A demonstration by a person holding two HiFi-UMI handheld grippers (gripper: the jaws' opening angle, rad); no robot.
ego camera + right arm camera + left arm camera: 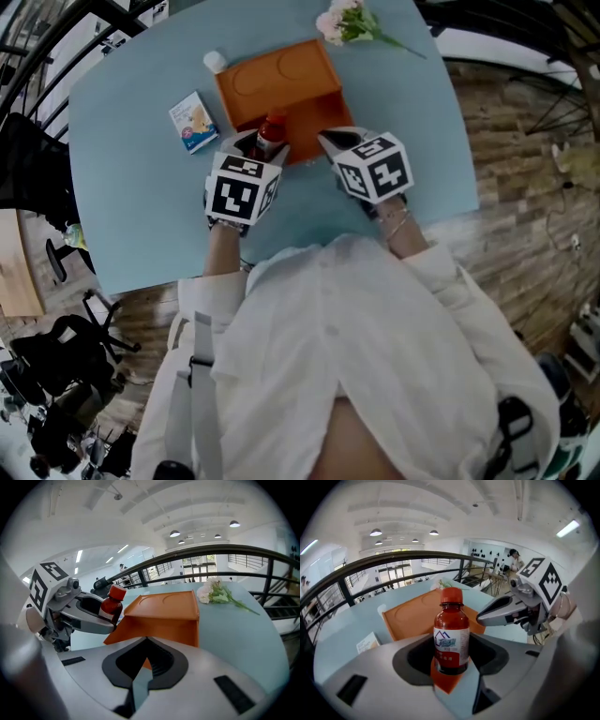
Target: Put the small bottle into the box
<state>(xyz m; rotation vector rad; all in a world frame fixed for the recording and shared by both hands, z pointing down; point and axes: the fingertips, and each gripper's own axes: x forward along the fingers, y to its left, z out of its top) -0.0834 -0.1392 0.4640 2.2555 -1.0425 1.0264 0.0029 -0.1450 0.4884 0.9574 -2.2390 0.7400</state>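
Note:
A small bottle of red liquid with a red cap and a white label stands upright between the jaws of my left gripper, which is shut on it. In the left gripper view the bottle fills the centre, just in front of the orange box. The bottle hangs at the near left corner of the orange box. My right gripper is at the box's near right corner, shut with nothing in it. In the right gripper view the box lies straight ahead and the bottle is at its left.
On the light blue table, a small white-and-blue carton lies left of the box and a white cap-like item sits at its far left corner. Pink flowers lie behind the box. The table's near edge is under my arms.

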